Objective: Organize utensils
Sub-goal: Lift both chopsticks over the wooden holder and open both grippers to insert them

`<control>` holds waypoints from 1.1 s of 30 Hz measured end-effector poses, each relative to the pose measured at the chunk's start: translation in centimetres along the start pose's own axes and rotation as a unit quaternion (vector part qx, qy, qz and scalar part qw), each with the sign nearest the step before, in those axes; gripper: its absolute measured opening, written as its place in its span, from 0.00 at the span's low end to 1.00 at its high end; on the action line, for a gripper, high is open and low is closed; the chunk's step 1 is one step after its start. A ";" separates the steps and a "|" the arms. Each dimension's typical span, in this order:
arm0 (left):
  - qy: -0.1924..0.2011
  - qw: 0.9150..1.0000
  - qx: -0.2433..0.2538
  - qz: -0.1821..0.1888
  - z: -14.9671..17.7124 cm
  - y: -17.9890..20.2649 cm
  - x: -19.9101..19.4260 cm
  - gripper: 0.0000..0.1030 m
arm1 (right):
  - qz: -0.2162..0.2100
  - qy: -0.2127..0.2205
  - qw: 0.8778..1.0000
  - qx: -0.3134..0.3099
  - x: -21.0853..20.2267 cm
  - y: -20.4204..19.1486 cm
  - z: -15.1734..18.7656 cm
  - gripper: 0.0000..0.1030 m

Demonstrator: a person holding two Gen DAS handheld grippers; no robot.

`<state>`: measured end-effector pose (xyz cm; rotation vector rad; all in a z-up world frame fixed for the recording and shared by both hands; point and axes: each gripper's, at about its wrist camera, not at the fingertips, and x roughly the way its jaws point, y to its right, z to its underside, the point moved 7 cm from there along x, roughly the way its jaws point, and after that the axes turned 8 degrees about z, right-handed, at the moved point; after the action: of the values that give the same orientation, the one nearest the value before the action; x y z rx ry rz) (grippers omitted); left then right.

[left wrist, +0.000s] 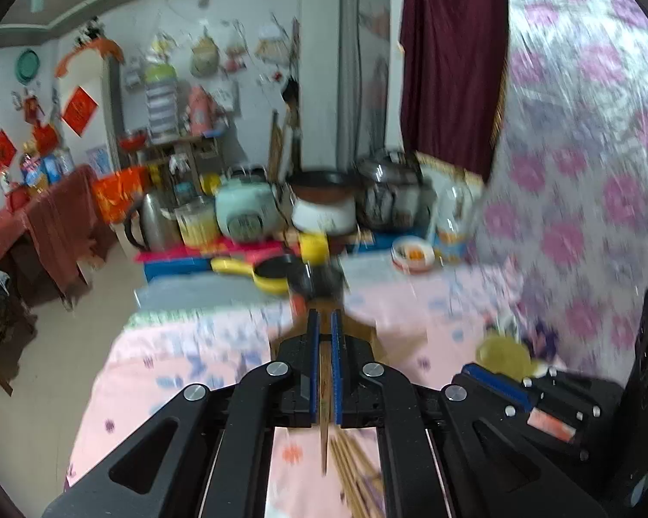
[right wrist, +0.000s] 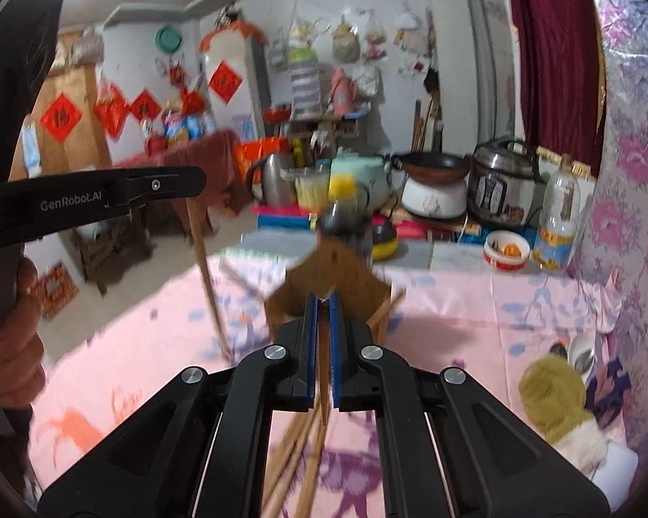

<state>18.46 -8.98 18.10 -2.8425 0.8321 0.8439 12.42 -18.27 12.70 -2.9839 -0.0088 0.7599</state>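
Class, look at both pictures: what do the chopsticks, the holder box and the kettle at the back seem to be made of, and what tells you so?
Chopsticks: probably bamboo or wood; matt tan, thin straight sticks.
Holder box: seemingly wood or fibreboard; flat brown panels with a dull finish, blurred here.
Kettle: likely stainless steel; shiny grey body with bright reflections, and a dark handle that may be plastic.

Ahead of the right gripper [right wrist: 322, 302] the wooden box [right wrist: 328, 285] blocks the way; loose chopsticks [right wrist: 298, 449] lie beneath, open pink cloth [right wrist: 475, 302] to its right.
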 end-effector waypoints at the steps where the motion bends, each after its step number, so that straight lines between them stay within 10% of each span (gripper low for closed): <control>1: 0.017 1.000 -0.002 -0.006 -1.2 -0.2 0.0 0.05 | 0.002 0.010 1.000 0.008 0.1 0.2 -0.9 0.06; 8: 0.083 0.996 -0.028 -0.035 -4.9 -2.4 1.9 0.05 | 0.052 0.101 0.992 0.050 1.3 1.9 -5.5 0.06; 14: -0.013 0.995 -0.097 0.003 2.1 -5.7 8.8 0.07 | 0.061 0.021 0.996 0.060 7.5 3.0 -1.1 0.10; 16: -0.028 0.994 -0.110 0.010 3.9 -6.6 9.3 0.30 | 0.049 0.020 0.996 0.074 7.4 3.4 -0.7 0.12; 18: -0.020 0.993 -0.116 -0.008 4.7 -7.4 8.7 0.73 | 0.049 0.031 0.995 0.078 6.2 3.8 -0.8 0.19; 23: 0.008 0.993 -0.106 -0.041 6.1 -7.9 5.9 0.94 | 0.064 0.054 0.994 0.070 3.3 4.2 0.3 0.56; 26: 0.008 0.994 -0.098 -0.055 8.3 -7.7 4.2 0.94 | 0.075 0.061 0.993 0.075 1.7 4.5 2.2 0.92; 33: -0.054 0.993 -0.089 -0.047 16.5 -6.5 3.7 0.94 | 0.057 -0.015 0.996 0.069 0.4 4.6 8.0 0.95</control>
<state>16.36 -1.80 1.56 -2.9265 0.6331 1.0984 8.89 -22.35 5.19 -2.8613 0.2069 0.7813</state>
